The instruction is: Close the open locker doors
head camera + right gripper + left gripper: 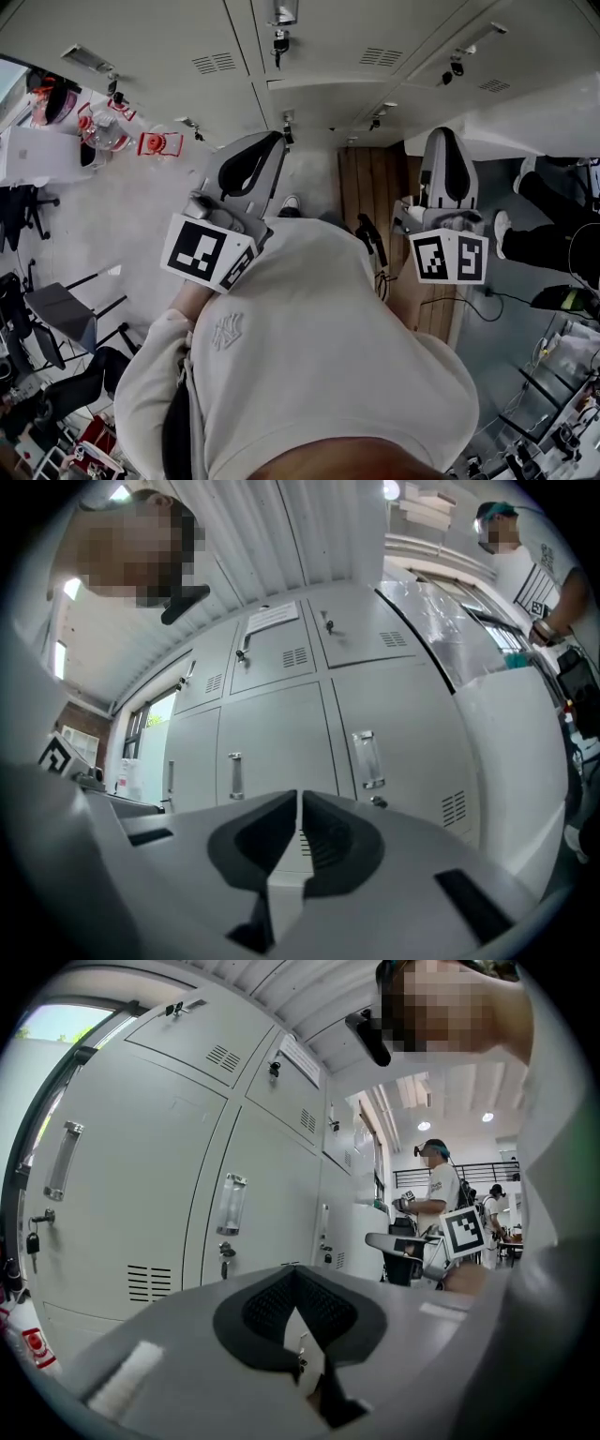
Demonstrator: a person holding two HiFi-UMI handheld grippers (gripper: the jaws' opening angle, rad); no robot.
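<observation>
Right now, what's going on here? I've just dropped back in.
A person stands facing a bank of grey lockers with a gripper in each hand. The left gripper and the right gripper both have their jaws together, hold nothing and touch no door. The doors straight ahead look closed. A white panel juts out on the right and may be an open door.

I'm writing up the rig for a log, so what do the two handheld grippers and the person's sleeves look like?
Both the left gripper and right gripper are light-grey shells with black textured pads inside the jaws. Each carries a white cube with black square markers: the left cube, the right cube. The person wears a long-sleeved off-white sweatshirt.
</observation>
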